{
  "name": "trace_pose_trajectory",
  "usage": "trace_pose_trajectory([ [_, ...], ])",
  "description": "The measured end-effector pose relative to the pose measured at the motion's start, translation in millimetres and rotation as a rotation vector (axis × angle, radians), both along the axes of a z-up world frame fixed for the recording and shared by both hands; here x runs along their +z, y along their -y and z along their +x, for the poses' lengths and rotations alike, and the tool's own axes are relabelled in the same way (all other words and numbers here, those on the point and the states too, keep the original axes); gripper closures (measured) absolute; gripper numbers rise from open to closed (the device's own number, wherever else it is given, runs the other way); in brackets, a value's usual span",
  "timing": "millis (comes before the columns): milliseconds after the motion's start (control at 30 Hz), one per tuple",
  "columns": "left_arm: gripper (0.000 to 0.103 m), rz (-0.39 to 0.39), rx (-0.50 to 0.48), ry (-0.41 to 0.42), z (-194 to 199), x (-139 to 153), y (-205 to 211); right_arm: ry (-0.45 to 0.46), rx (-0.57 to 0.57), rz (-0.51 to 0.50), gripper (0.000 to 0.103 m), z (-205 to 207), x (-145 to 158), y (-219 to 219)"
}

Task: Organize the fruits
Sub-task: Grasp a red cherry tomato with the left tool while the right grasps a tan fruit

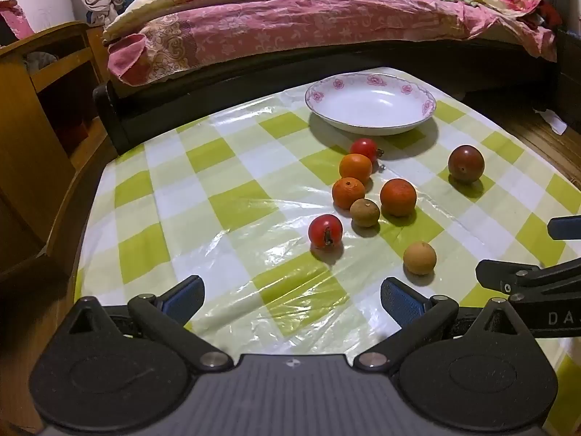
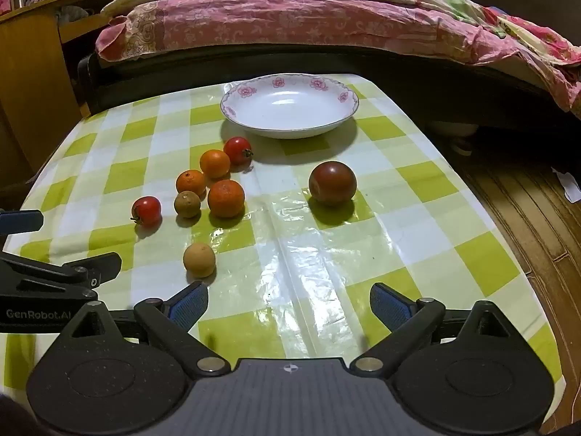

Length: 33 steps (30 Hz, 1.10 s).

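A white floral-rimmed plate (image 1: 370, 89) (image 2: 232, 107) stands empty at the table's far side. Several fruits lie in front of it: two red tomatoes (image 1: 325, 230) (image 2: 146, 210), three oranges (image 1: 398, 196) (image 2: 226, 198), two small brown fruits (image 1: 419, 258) (image 2: 199, 259) and a dark red-brown fruit (image 1: 466, 163) (image 2: 332, 183). My left gripper (image 1: 292, 299) is open and empty, near the table's front edge. My right gripper (image 2: 288, 303) is open and empty, beside it on the right, with the light brown fruit just ahead of its left finger.
The table has a green-and-white checked plastic cloth (image 1: 225, 196). A bed with a pink floral quilt (image 1: 290, 25) runs behind it. A wooden cabinet (image 1: 40, 116) stands at the left. Wooden floor (image 2: 526, 210) lies to the right.
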<state>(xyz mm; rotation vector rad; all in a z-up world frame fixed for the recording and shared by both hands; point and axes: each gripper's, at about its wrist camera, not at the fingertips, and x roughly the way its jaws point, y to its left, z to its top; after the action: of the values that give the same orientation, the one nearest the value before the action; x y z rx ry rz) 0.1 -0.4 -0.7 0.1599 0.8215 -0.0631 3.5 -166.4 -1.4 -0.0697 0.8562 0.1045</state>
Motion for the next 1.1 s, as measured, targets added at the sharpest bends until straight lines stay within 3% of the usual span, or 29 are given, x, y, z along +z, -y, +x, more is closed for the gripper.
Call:
trace_pose_trajectory([
  [733, 0.0, -0.034, 0.053, -0.002, 5, 1, -20, -0.008, 0.093, 0.036, 0.025, 20, -4, -19],
  [1100, 0.0, -0.024, 0.04, -0.001, 7, -4, -22, -0.057, 0.191, 0.048, 0.046, 37, -18, -35],
])
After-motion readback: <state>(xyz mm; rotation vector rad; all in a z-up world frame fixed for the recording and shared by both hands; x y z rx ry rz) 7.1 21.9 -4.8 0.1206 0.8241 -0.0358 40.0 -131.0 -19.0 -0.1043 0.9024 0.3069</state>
